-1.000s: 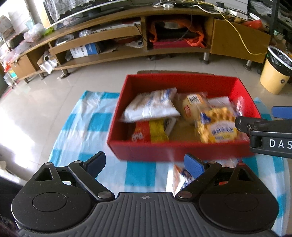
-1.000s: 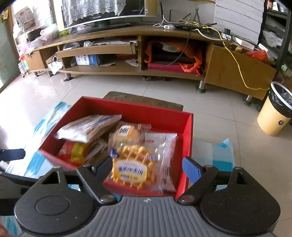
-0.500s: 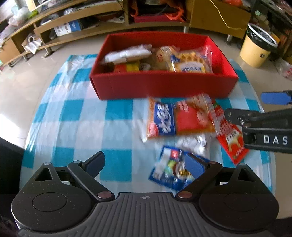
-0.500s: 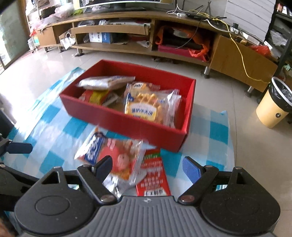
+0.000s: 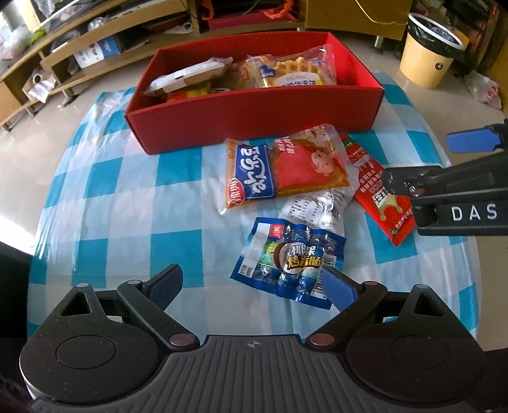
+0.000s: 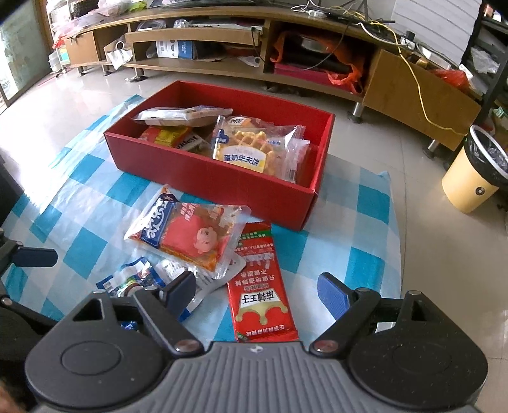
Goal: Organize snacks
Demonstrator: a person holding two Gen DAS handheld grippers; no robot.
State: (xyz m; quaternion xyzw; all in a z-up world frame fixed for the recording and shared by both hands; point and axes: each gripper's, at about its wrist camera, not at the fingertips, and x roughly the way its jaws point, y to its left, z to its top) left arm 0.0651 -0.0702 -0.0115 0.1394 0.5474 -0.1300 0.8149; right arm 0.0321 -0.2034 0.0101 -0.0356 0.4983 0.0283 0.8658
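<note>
Blue-checked cloth [image 5: 127,203] on tiled floor [image 6: 444,254] (wooden TV bench [image 6: 222,22] behind), both claws agape, empty.

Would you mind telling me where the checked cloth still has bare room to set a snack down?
The checked cloth lies bare left of the orange-and-blue snack packet, in front of the red box. A narrower bare strip runs right of the red sachet. It is crowded where that packet, the blue sausage pack and the sachet overlap.
</note>
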